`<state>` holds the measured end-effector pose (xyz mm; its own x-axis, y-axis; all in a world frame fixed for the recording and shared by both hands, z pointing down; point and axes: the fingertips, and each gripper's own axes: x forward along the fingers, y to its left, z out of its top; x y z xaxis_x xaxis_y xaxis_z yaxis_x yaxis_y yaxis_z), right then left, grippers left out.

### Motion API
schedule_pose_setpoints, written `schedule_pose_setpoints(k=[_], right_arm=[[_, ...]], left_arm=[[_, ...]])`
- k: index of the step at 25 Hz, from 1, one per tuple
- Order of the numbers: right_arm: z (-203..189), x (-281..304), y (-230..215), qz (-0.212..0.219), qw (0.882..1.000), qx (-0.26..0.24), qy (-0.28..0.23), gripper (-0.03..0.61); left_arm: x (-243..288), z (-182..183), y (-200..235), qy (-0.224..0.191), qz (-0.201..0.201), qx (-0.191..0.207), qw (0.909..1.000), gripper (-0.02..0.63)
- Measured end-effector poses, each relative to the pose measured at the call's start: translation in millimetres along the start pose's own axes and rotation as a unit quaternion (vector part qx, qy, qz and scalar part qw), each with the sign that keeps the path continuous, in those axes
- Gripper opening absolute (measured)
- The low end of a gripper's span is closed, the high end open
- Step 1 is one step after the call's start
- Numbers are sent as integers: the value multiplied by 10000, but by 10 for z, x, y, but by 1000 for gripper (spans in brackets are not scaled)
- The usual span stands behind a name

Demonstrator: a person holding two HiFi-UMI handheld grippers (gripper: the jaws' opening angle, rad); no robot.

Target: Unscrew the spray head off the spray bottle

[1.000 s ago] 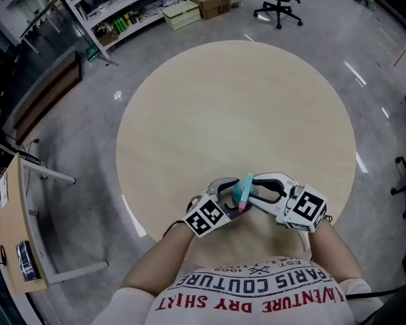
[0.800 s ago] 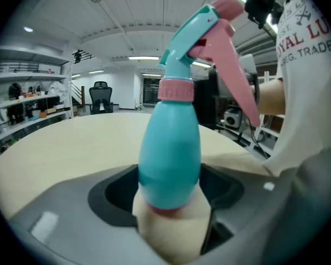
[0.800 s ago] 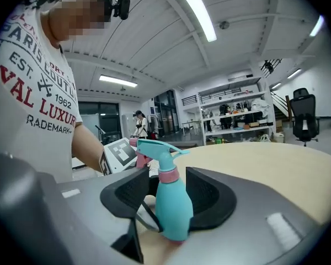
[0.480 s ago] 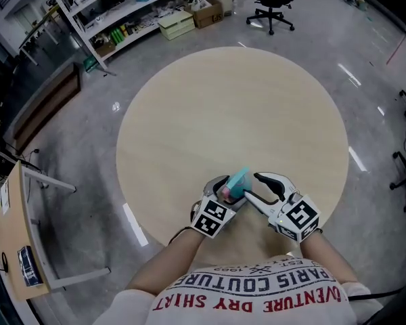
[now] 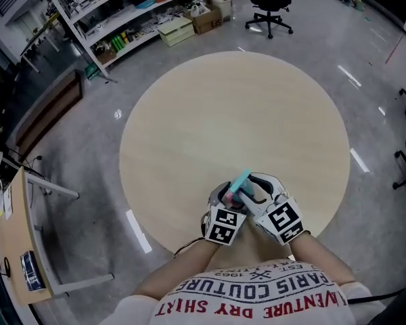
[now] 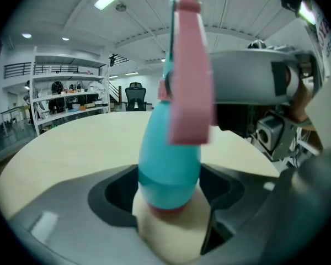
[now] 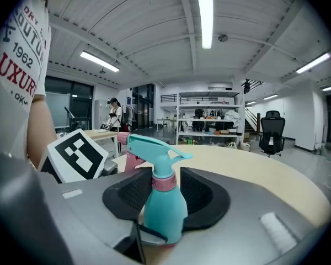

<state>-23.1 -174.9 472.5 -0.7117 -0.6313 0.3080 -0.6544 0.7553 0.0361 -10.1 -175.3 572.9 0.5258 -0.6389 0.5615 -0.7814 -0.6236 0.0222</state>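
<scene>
Just above the table's [image 5: 237,107] near edge, my left gripper [image 5: 223,196] clamps the spray bottle [image 6: 168,164] by its base, and my right gripper [image 5: 256,189], jaws just closing around the pink collar [image 7: 164,183] under the spray head [image 7: 151,145], should seat squarely before twisting

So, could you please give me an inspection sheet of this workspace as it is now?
Surface: round table, pale wood.
Job's things: teal spray bottle, spray head still on above a pink collar.
Clutter: nothing seen.
Grippers: left gripper shut on the bottle's body; right gripper jaws flank the collar, have just been closing, contact unclear.
Cables: one dark cable beside the person.
Surroundings: shelving, office chair, side desk, grey floor.
</scene>
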Motion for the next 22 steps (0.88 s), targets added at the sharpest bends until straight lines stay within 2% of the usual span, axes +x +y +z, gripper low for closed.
schedule_pose_setpoints(k=[4, 6, 8, 10, 12, 15, 18, 22], right_arm=[[-20, 53, 64, 67, 9996, -270, 32, 132], [-36, 30, 76, 401, 9987, -308, 65, 130], [-38, 0, 97, 865, 9954, -403, 127, 130], [-30, -16, 140, 1323, 9897, -505, 190, 130], [-27, -26, 174, 1738, 9831, -519, 240, 130], [-22, -27, 202, 2250, 9730, -419, 296, 129], [4, 8, 229, 2449, 9682, -426, 290, 129], [205, 22, 158, 2429, 9700, 30, -89, 127]], left_arm=[[-5, -38, -4, -39, -126, 41, 9999, 341], [-6, -49, -34, -58, -447, 297, 9985, 341], [-18, -53, -79, -73, -983, 667, 9929, 341], [-50, -67, -111, -62, -1593, 1062, 9815, 341], [-74, -82, -130, -26, -2155, 1415, 9662, 341], [-91, -107, -136, 86, -2746, 1841, 9437, 341], [-104, -132, -114, 165, -2953, 2002, 9340, 341], [-131, -124, -73, 109, -2894, 1958, 9369, 341]])
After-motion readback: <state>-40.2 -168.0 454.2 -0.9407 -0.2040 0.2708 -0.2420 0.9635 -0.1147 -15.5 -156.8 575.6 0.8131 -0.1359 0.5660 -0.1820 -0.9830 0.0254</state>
